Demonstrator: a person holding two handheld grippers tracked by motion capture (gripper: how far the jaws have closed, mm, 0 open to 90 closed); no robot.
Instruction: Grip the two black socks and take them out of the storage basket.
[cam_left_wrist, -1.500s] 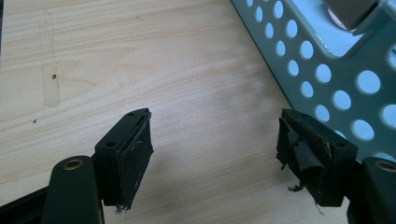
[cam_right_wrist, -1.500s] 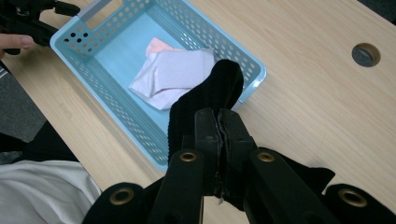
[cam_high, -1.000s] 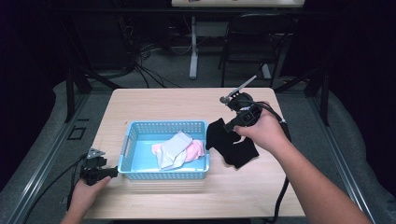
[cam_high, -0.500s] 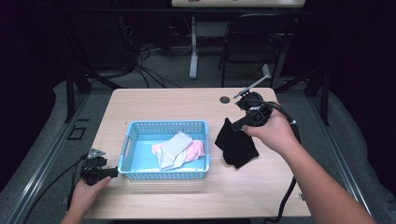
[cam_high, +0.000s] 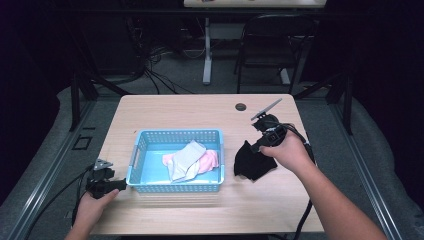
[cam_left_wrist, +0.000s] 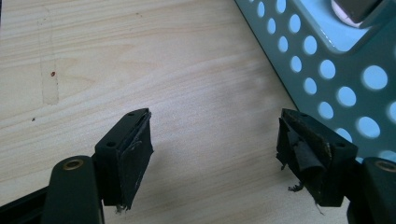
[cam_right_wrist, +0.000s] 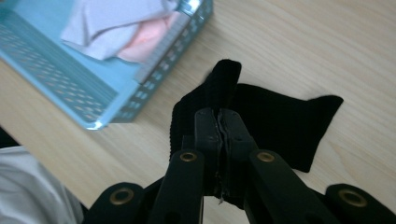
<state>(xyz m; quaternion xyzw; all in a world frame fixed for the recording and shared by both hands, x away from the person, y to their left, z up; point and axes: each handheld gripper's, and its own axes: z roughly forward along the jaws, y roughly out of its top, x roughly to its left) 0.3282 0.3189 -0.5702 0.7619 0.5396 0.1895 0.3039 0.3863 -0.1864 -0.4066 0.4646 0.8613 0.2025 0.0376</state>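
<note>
- The pale wooden table (cam_high: 165, 112) carries everything; its grain runs under both of my tools.
- The light-blue perforated plastic basket (cam_high: 177, 187) sits left of the table's middle; a folded grey-white cloth (cam_high: 186, 159) lies inside it, partly over a pink cloth (cam_high: 209, 160).
- The black knitted cloth (cam_high: 251, 162) lies on the table just right of the basket, apart from its wall; in the right gripper view one fold stands up toward the basket and the rest spreads flat on the wood.
- My right gripper (cam_right_wrist: 220, 122) has its jaws clenched on that raised fold of the black cloth; my hand covers the body in the high view.
- My left gripper (cam_left_wrist: 217, 149) rests at the basket's left end; its jaws stand released, with bare wood between them.
</note>
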